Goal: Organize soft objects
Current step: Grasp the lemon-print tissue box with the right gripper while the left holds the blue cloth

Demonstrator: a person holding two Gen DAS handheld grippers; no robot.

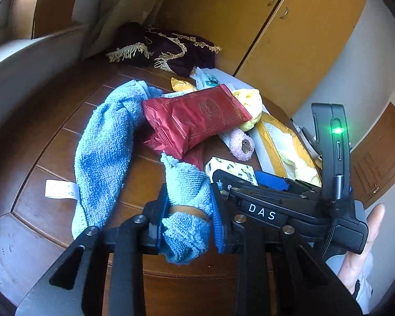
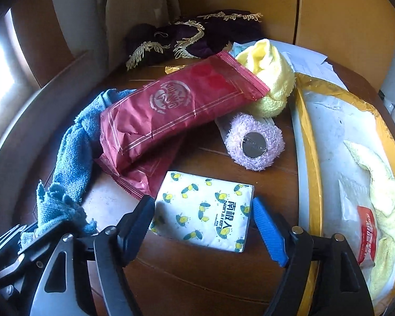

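- My left gripper [image 1: 189, 221], low over the wooden table [image 1: 52, 137], has its jaws pinching one end of the blue towel [image 1: 105, 144]; the rest of the cloth trails away across the tabletop, running under the red packet [image 1: 194, 118].
- My right gripper [image 2: 202, 226] hovers with jaws spread wide on either side of the lemon-print tissue pack [image 2: 205, 208], not yet touching it as far as I can judge.
- To do this step well, I would lift the towel slowly and away from the pile, so its far end slides out from beneath the red packet without dragging it along.
- The right wrist view alone shows the yellow cloth [image 2: 271, 79] bunched behind the packet, the fuzzy pink roll [image 2: 255, 142] and the pale cloth on the yellow-edged bag [image 2: 310, 142].
- The left wrist view alone shows the towel's white label [image 1: 59, 188] and a hand [image 1: 360, 252] behind the right gripper's body.
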